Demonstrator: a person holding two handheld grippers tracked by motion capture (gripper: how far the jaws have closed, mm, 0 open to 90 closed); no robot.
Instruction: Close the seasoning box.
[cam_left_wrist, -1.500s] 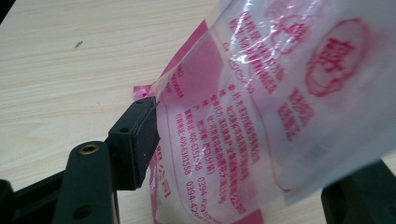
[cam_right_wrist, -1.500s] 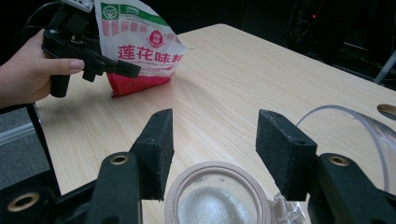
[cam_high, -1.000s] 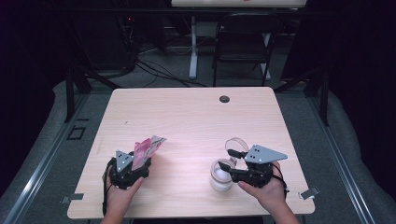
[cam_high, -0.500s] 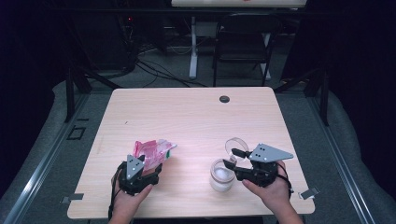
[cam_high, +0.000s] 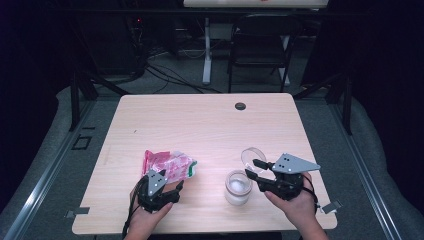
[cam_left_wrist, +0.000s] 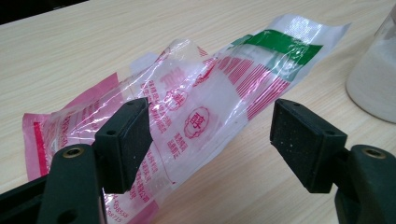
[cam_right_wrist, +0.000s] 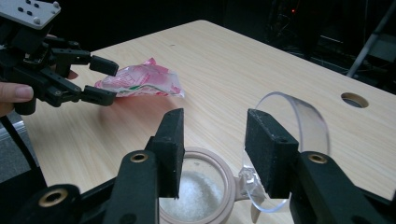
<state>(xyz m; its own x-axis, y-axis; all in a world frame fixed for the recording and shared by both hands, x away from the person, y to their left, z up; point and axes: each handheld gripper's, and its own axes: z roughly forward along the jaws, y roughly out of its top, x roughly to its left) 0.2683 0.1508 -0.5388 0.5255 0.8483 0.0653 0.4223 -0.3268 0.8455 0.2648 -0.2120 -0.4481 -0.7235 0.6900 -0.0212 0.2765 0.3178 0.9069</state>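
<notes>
Two hands: both enter from the near edge of the tabletop (cam_high: 210, 120), each carrying a tool, well apart from one another.
Left hand pose: the left hand (cam_high: 150, 217) sits low at the near left, pointing the left tool (cam_high: 170, 186) away and a little toward the middle, at the plastic bag (cam_high: 167, 164).
Left tool state: jaws spread wide; in the left gripper view the bag (cam_left_wrist: 196, 116) lies flat on the wood between and beyond the pads, and neither pad presses on it.
Right hand pose: the right hand (cam_high: 295, 205) is at the near right, its right tool (cam_high: 252, 170) held level and aimed leftward across the tabletop, with the grey plate on top.
Right tool state: jaws partly open and have just been closing; the hinged lid (cam_right_wrist: 292, 140) stands at the right pad, and whether the pad touches it I cannot tell.
Hard to make out: the lid's lower edge is hidden behind the right jaw; the bag's print is too small to read from above.
Jar: the jar (cam_high: 237, 187) stands just left of the right tool, open, lid tipped up behind it.
Jar contents: white powder (cam_right_wrist: 196, 191) inside.
Bag contents: looks flat and see-through, pink and green print.
Far edge: a dark round hole (cam_high: 240, 106) in the wood.
</notes>
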